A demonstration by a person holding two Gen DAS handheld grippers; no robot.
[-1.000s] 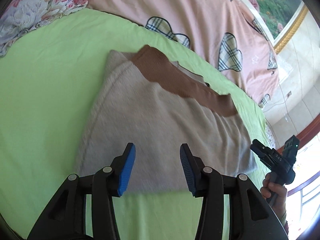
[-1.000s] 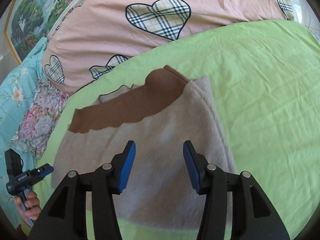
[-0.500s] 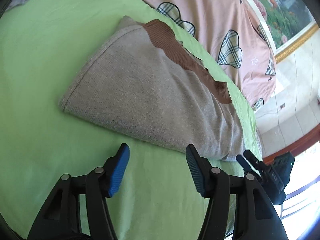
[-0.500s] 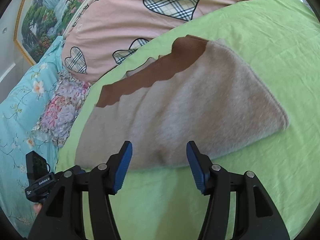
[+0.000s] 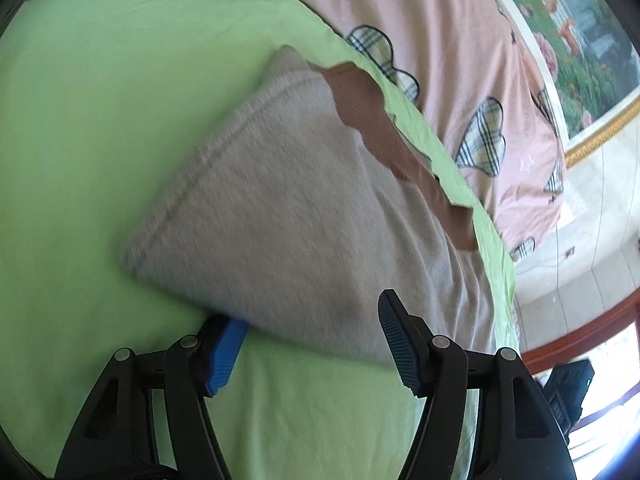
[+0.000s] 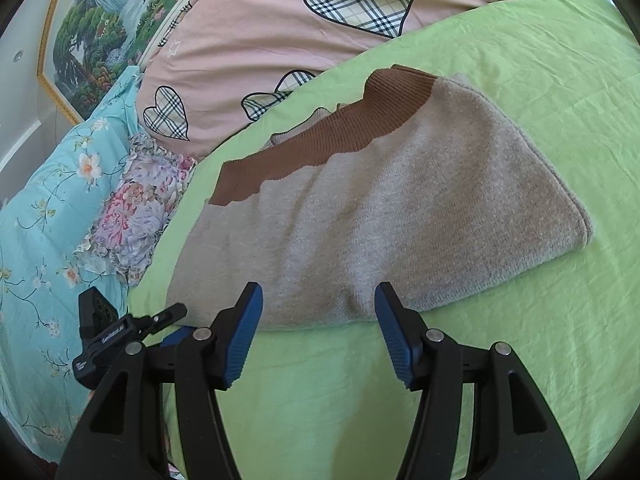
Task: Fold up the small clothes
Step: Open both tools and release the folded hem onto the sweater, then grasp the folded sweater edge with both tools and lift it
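Left gripper (image 5: pixel 312 344) low at the near edge of the folded grey sweater (image 5: pixel 304 216), jaws opening; the blue left pad (image 5: pixel 224 354) seems tucked under the hem, the right pad above the cloth, not pressing, nothing held. Right gripper (image 6: pixel 318 332) parted about halfway, empty, pads just short of the sweater's near edge (image 6: pixel 384 216). Ahead of both: green bedsheet (image 6: pixel 540 92) carrying the sweater, pink heart-print duvet (image 6: pixel 280 32) beyond, then the brown ribbed hem band (image 6: pixel 320 148) along the sweater's far side.

Progress, my read: sweater already folded into a compact rectangle, brown band slightly uneven; likely left: one more fold or tidying, or the next garment.

Right view alone shows the floral pillows (image 6: pixel 132 208), the painting and the left gripper's body at lower left. Left view alone shows floor tiles and window frame, and is motion-blurred.
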